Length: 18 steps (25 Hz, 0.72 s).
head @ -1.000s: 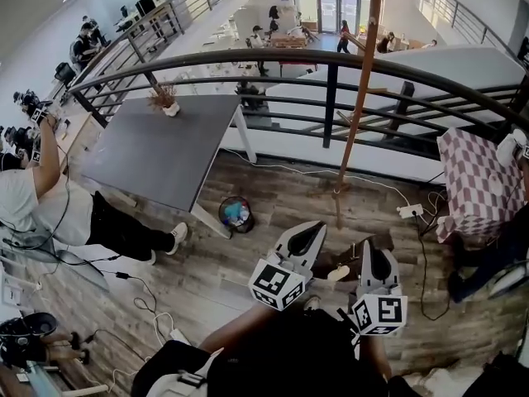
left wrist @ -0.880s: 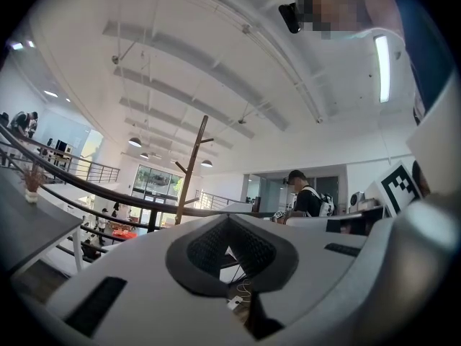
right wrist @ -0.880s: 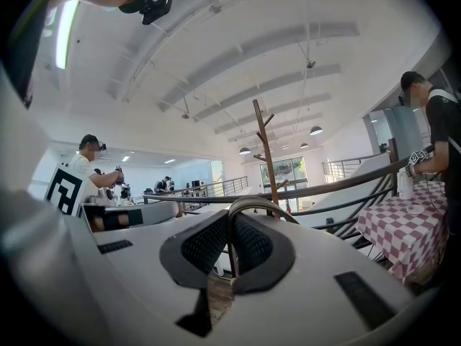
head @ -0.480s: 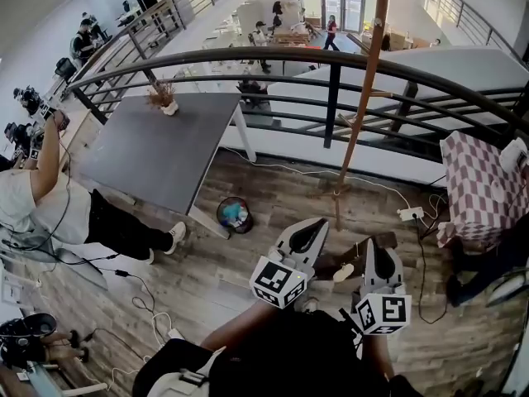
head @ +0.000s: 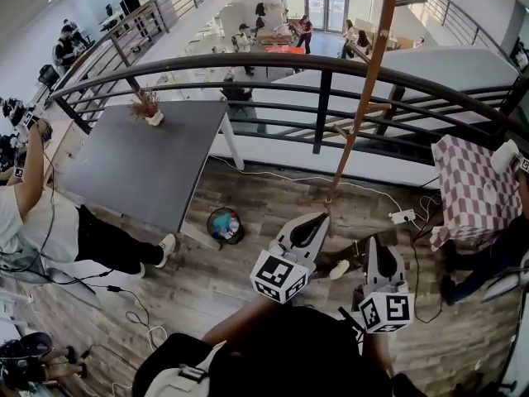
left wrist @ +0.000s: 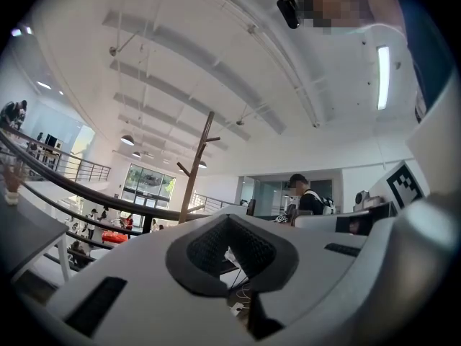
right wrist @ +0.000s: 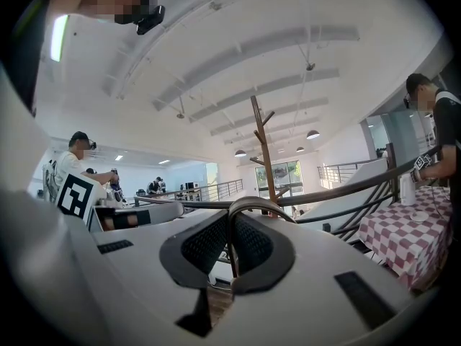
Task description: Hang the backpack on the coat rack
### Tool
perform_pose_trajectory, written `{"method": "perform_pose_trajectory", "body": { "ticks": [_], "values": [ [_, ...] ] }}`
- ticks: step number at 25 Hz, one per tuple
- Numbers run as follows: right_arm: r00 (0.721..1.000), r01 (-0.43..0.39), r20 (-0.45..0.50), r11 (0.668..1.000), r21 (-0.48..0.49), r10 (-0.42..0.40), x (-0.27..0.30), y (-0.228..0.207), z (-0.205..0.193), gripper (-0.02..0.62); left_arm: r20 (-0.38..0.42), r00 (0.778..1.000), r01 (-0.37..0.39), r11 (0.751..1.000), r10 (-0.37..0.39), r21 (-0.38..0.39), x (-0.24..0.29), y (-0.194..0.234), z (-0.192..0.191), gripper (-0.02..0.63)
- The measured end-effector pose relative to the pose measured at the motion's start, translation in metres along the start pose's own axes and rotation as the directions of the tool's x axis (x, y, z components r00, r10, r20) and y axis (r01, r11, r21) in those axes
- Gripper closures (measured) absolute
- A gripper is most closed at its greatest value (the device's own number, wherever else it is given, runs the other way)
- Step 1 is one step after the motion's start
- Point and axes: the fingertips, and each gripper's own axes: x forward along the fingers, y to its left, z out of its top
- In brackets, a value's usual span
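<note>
The wooden coat rack (head: 357,106) stands by the railing, its base on the plank floor just ahead of both grippers; it also rises in the left gripper view as a coat rack (left wrist: 194,171) and in the right one as a coat rack (right wrist: 263,150). The black backpack (head: 289,354) hangs low at the bottom of the head view, under my arms. My right gripper (head: 376,255) is shut on the backpack's thin handle loop (right wrist: 252,203), which arches over its pads. My left gripper (head: 307,228) shows a narrow gap between its pads, with floor visible through it and nothing held.
A black railing (head: 322,98) runs behind the rack. To the left are a grey table (head: 140,160) and a small bin (head: 224,224). A checked-cloth table (head: 475,188) is at the right, with a power strip and cables (head: 402,216) near the rack's base. A person (head: 50,213) sits on the floor at left.
The head view has shifted slightly, so the table and bin sit further left. Both grippers keep nearly the same pose in front of the rack's base.
</note>
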Motion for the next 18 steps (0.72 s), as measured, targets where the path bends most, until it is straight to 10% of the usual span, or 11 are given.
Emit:
{"method": "perform_pose_trajectory", "body": {
  "ticks": [18],
  "values": [
    [0.999, 0.05, 0.0, 0.999, -0.009, -0.05, 0.067, 0.016, 0.013, 0.569, -0.036, 0.998, 0.05, 0.999, -0.05, -0.009, 0.008, 0.068, 0.014, 0.599]
  ]
}}
